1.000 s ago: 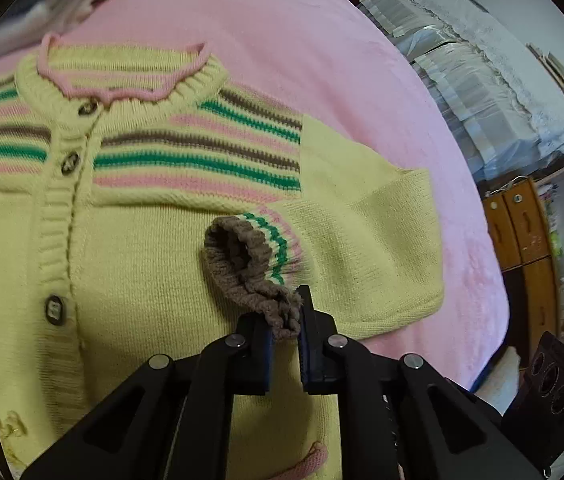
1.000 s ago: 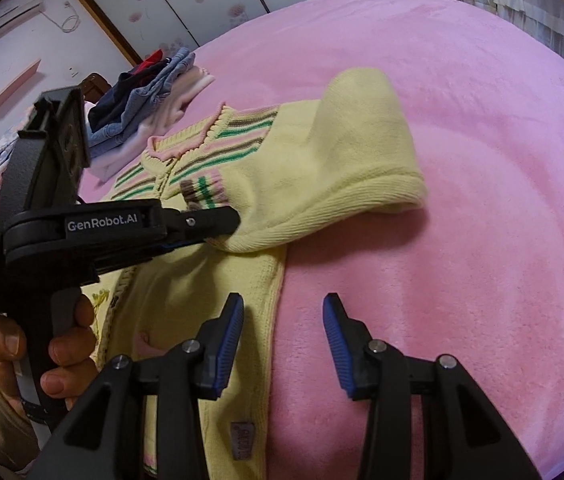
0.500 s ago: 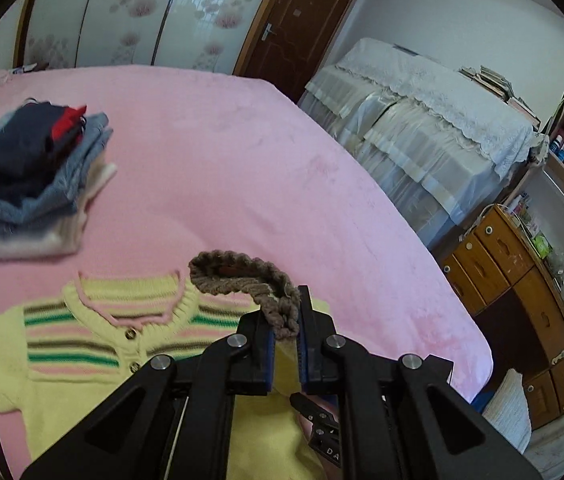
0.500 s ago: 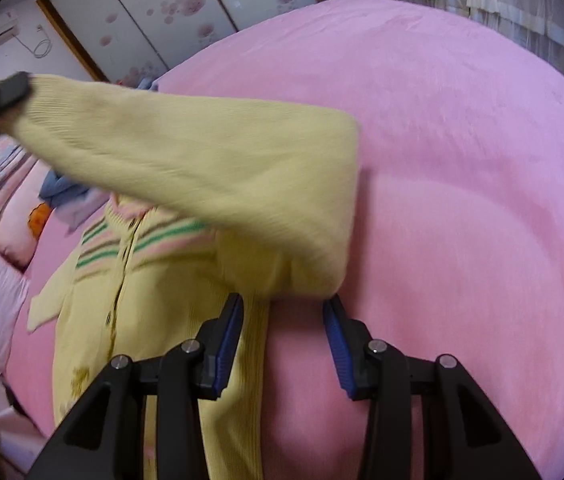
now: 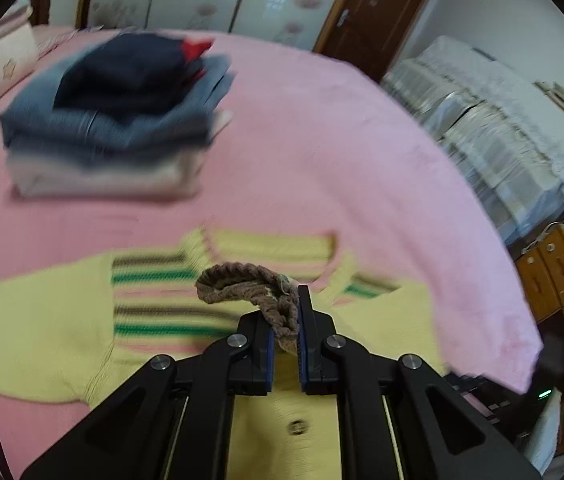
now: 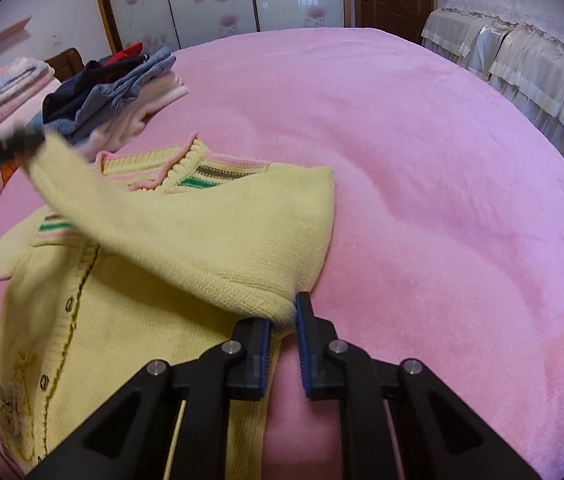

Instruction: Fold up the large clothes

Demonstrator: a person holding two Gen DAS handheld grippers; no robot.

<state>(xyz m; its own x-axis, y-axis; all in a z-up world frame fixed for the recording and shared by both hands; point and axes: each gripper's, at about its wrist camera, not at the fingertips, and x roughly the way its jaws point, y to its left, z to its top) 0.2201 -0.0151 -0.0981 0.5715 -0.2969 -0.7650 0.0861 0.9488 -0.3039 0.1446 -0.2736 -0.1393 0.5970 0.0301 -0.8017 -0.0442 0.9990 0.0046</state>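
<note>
On my left, my left gripper (image 5: 285, 334) is clamped on the brown ribbed cuff (image 5: 248, 286) of the sleeve, held up above the chest of the yellow cardigan (image 6: 130, 320). The cardigan lies face up on the pink bedspread (image 6: 422, 200), buttons showing, its striped yoke and pink-edged collar (image 6: 150, 164) toward the stack of folded clothes (image 6: 110, 96) at the far side of the bed. The left wrist view is blurred, so I cannot read the fine lie of the cloth there.

The sleeve (image 6: 186, 232) runs as a long slack band from the cuff across the body and down to my right — soft, thick knit, light enough that a pinch carries it, but it sags and stretches under its own weight. I judge the ribbed cuff the best hold: dense, bunched, not slippery. Plain knit in the middle would simply pull into a peak.

At the right edge of the garment my right gripper (image 6: 282, 328) has its jaws drawn close on the fold of the sleeve where it turns at the cardigan's side; cloth sits between the pads (image 6: 304, 320), so I take it as gripping that fold. This hold pins the crease while the cuff end is laid over.

The buttons (image 6: 69, 304) and the knitted appliqué near the hem are the only stiff spots — I keep my fingers off them, since a snagged stitch would ladder.
</note>
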